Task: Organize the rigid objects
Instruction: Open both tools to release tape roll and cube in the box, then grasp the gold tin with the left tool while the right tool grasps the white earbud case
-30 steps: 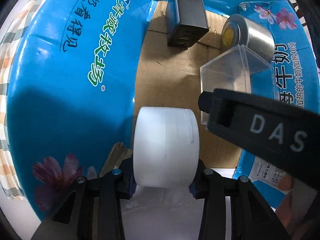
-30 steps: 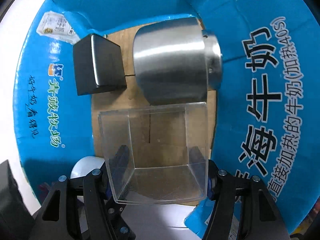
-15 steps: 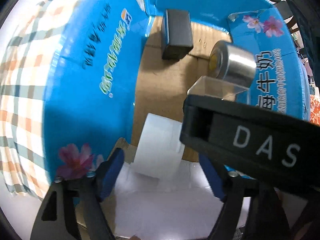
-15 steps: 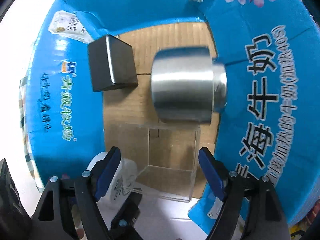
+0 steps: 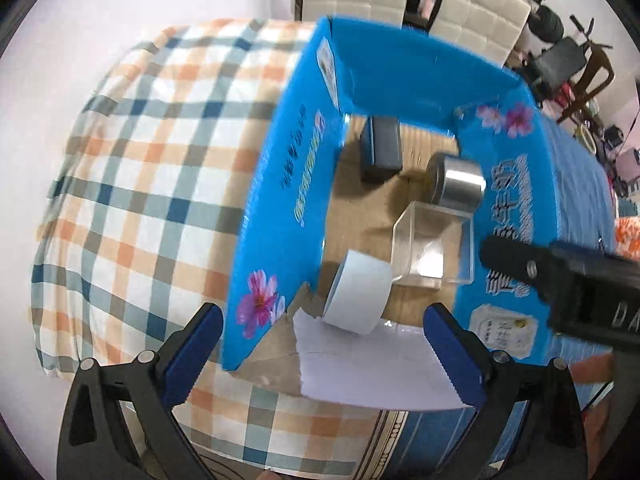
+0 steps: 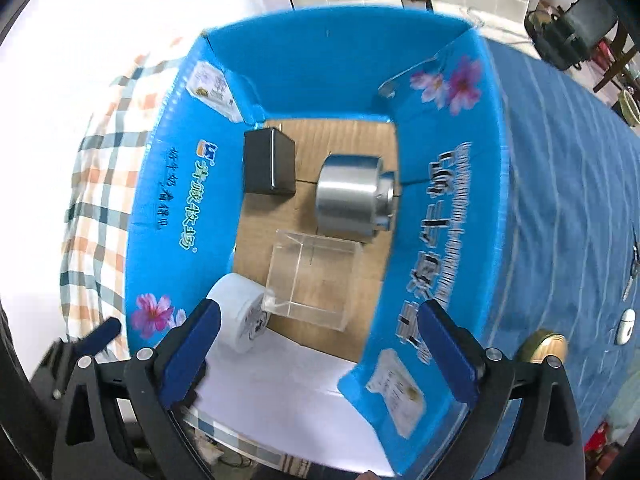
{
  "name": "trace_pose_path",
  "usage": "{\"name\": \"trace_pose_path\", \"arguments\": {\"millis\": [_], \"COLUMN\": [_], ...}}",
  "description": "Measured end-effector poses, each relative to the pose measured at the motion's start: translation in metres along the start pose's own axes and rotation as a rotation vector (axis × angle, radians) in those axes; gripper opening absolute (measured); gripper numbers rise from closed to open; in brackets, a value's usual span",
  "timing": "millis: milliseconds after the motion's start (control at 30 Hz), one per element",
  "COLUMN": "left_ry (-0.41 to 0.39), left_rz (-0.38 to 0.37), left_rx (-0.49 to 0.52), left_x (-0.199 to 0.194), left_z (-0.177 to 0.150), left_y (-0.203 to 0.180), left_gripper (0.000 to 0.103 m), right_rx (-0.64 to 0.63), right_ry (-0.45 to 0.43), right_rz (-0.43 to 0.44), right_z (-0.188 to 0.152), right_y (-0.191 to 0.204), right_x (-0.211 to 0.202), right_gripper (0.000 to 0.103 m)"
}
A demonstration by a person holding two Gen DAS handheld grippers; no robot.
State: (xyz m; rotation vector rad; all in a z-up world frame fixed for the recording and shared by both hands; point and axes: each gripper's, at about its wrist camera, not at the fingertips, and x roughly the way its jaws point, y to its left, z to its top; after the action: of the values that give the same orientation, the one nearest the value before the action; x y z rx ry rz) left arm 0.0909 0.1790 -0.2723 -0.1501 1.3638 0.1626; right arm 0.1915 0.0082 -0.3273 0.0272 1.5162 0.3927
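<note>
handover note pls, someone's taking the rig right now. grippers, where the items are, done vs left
Left gripper: open, empty, above the near edge of the blue box.
Right gripper: open, empty, also above the near edge.
In the box: white roll near-left, clear cube beside it, metal cylinder on its side behind, black block far-left.
Done: those four are boxed.
Left: a gold-lidded item and a small white object on the blue cloth, possibly next.

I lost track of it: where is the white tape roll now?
In the right wrist view, the white tape roll lies in the blue box's near-left corner, beside the clear plastic cube.
</note>
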Motion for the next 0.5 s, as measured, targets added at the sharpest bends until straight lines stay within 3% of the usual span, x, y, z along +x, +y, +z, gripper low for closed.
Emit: {"name": "trace_pose_path", "arguments": {"millis": [200,500], "left_ry": [-0.069,-0.135], "left_rz": [0.036,0.053], "left_rx": [0.011,-0.013], "left_x": [-0.036,-0.076], "left_z": [-0.014,-0.028], "left_y": [0.004,0.0], "left_gripper": [0.103,0.103], "right_rx": [0.018,-0.064], "right_ry": [-0.045,-0.149], "right_rz": [0.054,0.047], "right_z": [-0.025,-0.046], "right_y": [-0.019,-0.027], "right_x": [-0.042,-0.099], "right_gripper": [0.101,0.101]}}
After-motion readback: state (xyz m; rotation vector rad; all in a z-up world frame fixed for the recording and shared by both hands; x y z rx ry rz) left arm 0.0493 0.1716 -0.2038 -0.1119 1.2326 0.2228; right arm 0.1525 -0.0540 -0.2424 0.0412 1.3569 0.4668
